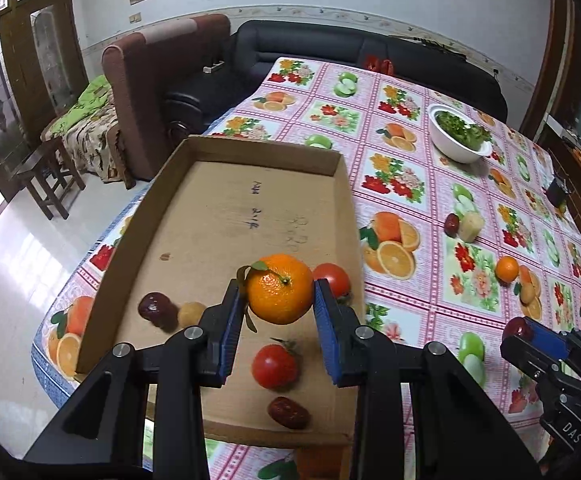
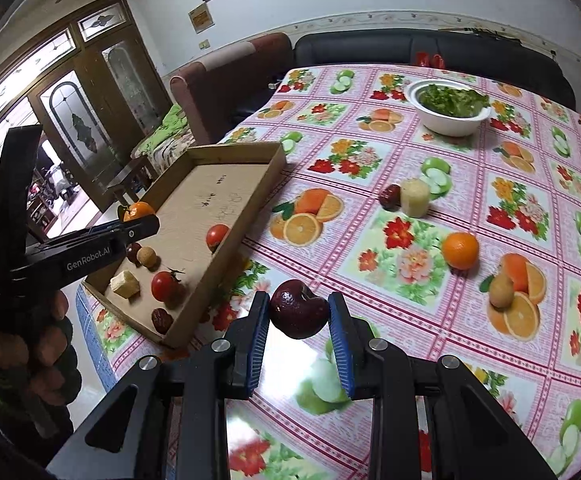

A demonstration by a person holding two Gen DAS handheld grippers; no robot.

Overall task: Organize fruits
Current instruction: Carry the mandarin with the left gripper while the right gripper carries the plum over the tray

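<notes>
My left gripper [image 1: 276, 300] is shut on an orange mandarin [image 1: 280, 290] with a leaf, held above the near part of a shallow cardboard tray [image 1: 218, 216]. Two tomatoes [image 1: 274, 366], a jujube [image 1: 288, 412], a dark red fruit [image 1: 154, 308] and a tan round fruit [image 1: 190, 314] lie in the tray. My right gripper [image 2: 299, 320] is shut on a dark red cherry-like fruit [image 2: 299, 312] above the tablecloth, right of the tray [image 2: 210, 200]. An orange [image 2: 459, 250], a small tan fruit [image 2: 500, 290], a jujube [image 2: 389, 197] and a pale peeled piece [image 2: 414, 197] lie loose on the table.
A white bowl of greens [image 2: 448, 108] stands at the far side of the fruit-print tablecloth [image 2: 370, 152]. A black sofa [image 1: 330, 48] and a brown armchair [image 1: 150, 80] stand beyond the table. The tray sits at the table's left edge, with the floor below it.
</notes>
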